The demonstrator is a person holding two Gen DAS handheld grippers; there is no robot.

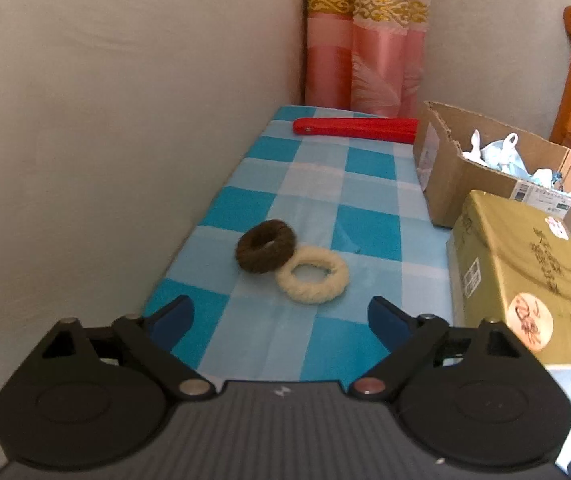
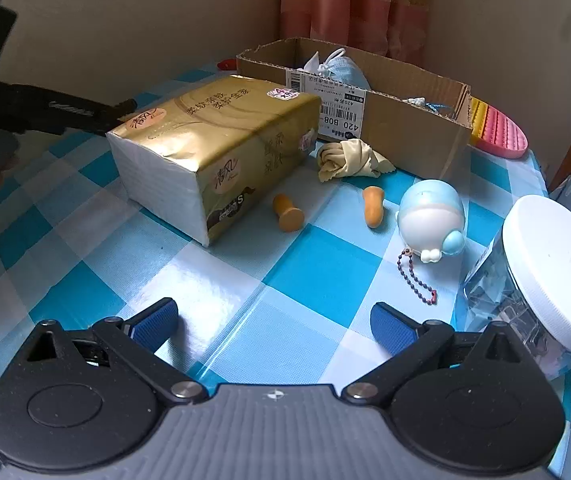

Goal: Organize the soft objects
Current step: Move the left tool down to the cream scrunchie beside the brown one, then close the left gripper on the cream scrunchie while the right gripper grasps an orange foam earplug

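Observation:
In the left wrist view a dark brown scrunchie [image 1: 265,245] leans on a cream scrunchie [image 1: 312,274] on the blue checked cloth [image 1: 369,196]. My left gripper [image 1: 281,316] hovers just short of them, open, with nothing between its blue pads. In the right wrist view a knotted cream cloth [image 2: 345,160], two orange earplugs [image 2: 287,213] [image 2: 373,206] and a pale blue squishy toy [image 2: 431,216] on a bead chain lie ahead of my right gripper [image 2: 273,322], which is open and empty. A cardboard box [image 2: 405,124] holds a blue face mask [image 2: 343,70].
A gold tissue pack [image 2: 213,152] sits beside the box. A red flat case [image 1: 355,130] lies at the far end by the pink curtain [image 1: 365,40]. A white-lidded clear jar [image 2: 545,276] stands at right, a pink-yellow silicone pad [image 2: 499,132] behind the box. The wall [image 1: 125,120] borders the left.

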